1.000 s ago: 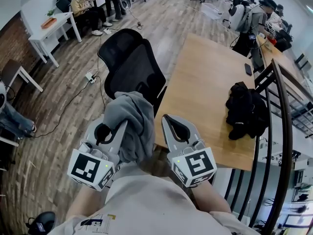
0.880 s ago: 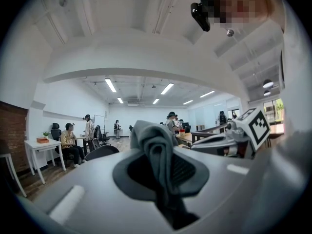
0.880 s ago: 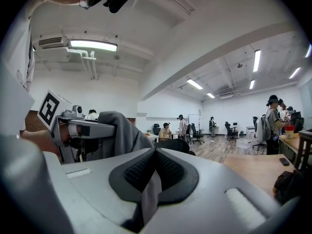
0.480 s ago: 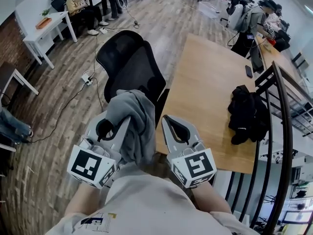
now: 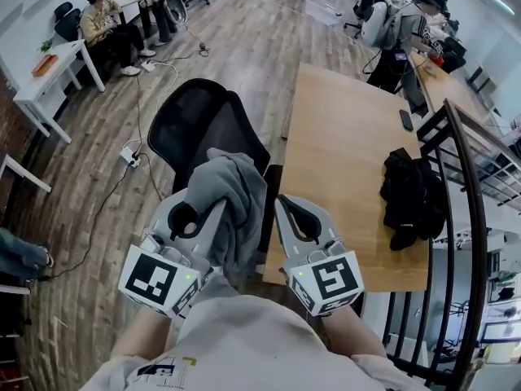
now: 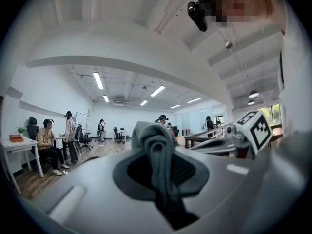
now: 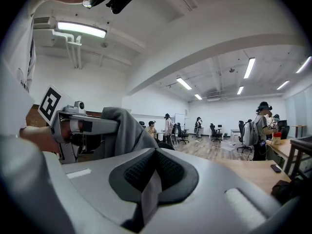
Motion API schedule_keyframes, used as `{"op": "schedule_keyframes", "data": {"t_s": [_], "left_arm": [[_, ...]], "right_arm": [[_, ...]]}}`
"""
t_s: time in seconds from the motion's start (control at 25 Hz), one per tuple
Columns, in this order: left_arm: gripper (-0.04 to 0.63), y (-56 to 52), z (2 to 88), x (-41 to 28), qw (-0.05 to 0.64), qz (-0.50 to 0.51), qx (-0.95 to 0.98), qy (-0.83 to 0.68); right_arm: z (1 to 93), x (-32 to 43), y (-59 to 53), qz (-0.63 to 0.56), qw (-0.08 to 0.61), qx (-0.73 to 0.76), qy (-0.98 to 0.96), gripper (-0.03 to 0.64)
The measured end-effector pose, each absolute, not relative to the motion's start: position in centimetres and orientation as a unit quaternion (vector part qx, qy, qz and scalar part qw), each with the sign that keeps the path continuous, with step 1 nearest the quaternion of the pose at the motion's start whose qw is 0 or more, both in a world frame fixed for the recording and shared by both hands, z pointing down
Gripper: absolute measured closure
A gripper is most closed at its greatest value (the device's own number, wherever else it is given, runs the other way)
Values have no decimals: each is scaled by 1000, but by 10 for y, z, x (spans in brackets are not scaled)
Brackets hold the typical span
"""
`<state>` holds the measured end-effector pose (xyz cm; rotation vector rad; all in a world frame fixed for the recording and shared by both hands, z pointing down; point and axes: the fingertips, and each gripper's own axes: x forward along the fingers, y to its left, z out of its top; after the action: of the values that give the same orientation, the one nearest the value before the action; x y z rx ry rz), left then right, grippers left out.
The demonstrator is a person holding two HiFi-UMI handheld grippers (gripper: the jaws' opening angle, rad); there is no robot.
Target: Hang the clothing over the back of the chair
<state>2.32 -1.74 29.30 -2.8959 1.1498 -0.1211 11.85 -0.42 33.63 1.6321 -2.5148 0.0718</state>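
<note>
Head view, grey garment [image 5: 232, 210] bunched in the left hand-held gripper [image 5: 194, 212], long axis running from the black chair [image 5: 199, 125] toward the person, beside tabletop [image 5: 342, 161], left gripper view, jaws clamped on an upright fold, right gripper view, right hand-held gripper [image 7: 152, 174] closed, empty.

I found no readable text. Cubes on the left gripper [image 5: 198, 200] and right gripper [image 5: 283, 204] showed only black-and-white square markers. Shirt print [image 5: 167, 371] at 6 o'clock in head view was too small to read.
</note>
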Motion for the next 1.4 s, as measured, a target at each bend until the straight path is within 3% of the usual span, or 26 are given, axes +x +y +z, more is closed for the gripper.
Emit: {"op": "schedule_keyframes", "data": {"t_s": [0.68, 1.4], "left_arm": [[547, -224, 264, -6, 5, -13, -962, 272], [546, -292, 288, -10, -12, -5, -957, 289]], "right_arm": [[330, 93, -183, 25, 73, 645, -760, 618], [342, 91, -248, 41, 78, 654, -751, 618]]}}
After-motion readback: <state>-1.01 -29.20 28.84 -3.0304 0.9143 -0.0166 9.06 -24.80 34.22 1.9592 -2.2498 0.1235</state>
